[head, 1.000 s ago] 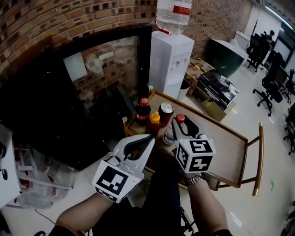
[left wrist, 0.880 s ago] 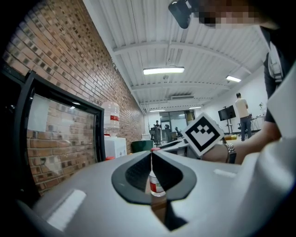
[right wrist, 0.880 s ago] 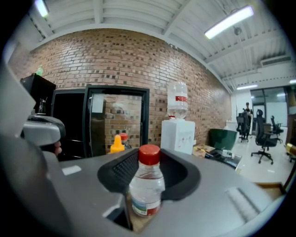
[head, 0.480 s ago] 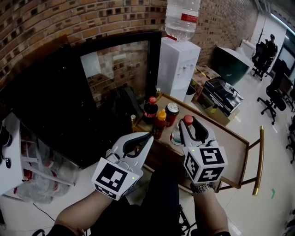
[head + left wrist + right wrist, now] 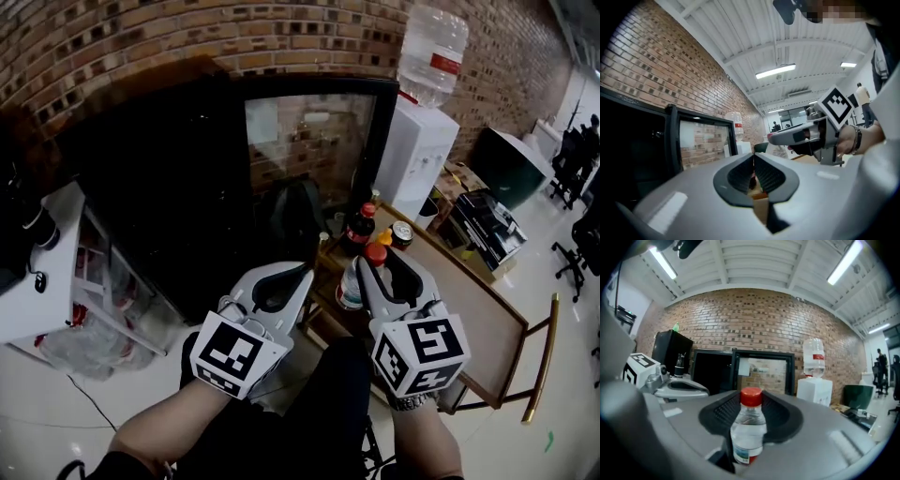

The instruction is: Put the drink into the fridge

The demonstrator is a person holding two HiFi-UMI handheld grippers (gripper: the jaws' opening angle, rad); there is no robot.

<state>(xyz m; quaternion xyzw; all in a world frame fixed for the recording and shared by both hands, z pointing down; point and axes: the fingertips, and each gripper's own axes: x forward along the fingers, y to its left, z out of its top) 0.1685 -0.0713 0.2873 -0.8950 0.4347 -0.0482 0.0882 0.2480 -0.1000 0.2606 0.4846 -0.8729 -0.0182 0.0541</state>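
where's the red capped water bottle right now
The water bottle is clamped between the jaws of the right gripper, just right of centre in the head view, short of the cola bottle on the wooden table, before the fridge.

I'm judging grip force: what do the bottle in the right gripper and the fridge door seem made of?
Bottle: likely clear plastic, glossy; it is see-through with glints, under an opaque red cap, probably plastic. Fridge door: apparently a glass pane, since it mirrors brickwork, in a black frame of unclear material.
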